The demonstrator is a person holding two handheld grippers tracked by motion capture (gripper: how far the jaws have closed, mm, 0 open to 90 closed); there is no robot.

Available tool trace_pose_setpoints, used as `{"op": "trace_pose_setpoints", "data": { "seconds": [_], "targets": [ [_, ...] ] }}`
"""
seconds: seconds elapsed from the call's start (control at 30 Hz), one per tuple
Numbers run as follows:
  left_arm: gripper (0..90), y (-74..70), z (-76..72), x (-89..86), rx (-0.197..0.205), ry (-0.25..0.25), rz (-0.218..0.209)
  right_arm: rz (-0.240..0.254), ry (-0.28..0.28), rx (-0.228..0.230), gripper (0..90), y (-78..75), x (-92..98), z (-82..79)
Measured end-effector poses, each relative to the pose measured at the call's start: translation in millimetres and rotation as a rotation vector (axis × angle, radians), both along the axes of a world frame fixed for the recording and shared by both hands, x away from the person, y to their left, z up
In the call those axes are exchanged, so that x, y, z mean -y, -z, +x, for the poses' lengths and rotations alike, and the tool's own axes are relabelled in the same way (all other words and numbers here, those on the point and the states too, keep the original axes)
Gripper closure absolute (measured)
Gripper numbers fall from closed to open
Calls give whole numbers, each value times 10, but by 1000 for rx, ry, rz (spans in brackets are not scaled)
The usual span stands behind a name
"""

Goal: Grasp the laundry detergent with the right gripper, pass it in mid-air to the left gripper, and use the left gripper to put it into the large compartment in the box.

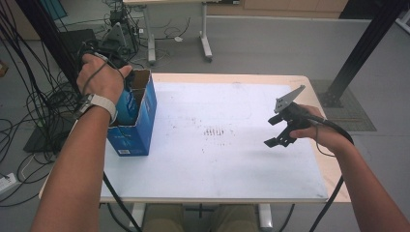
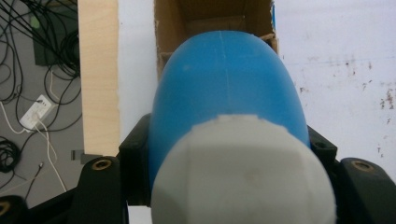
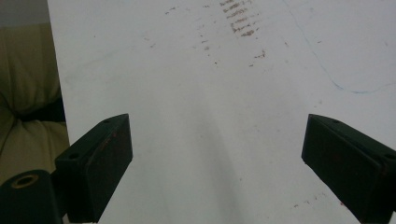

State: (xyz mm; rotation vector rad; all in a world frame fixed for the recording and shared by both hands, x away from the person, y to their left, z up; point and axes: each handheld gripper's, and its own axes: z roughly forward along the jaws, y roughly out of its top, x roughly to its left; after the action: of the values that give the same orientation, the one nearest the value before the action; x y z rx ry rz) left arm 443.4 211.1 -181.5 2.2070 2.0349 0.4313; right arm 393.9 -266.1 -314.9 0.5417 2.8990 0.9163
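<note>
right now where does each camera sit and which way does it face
High view: above the person's side, looking forward and down on the table; both forearms, left gripper and right gripper show.
Left gripper view: on the left gripper, looking down along the blue bottle into the open box; its black jaws show.
Right gripper view: on the right gripper, facing the bare table; open jaws show.
Shared: high and left gripper views share bottle and box.
</note>
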Motion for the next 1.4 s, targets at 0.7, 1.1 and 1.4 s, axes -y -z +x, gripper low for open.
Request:
{"op": "trace_pose_setpoints", "data": {
  "seconds": [0.7,1.1,1.4],
  "targets": [
    [379,521,23,-48,-24,14,11,-2,20,-17,87,69,63,-25],
    [379,730,22,-56,-29,29,16,-6,21,-24,87,98,52,-15],
    [379,854,25,-55,-51,42,22,-10,24,-30,87,106,52,-16]
  ]
}}
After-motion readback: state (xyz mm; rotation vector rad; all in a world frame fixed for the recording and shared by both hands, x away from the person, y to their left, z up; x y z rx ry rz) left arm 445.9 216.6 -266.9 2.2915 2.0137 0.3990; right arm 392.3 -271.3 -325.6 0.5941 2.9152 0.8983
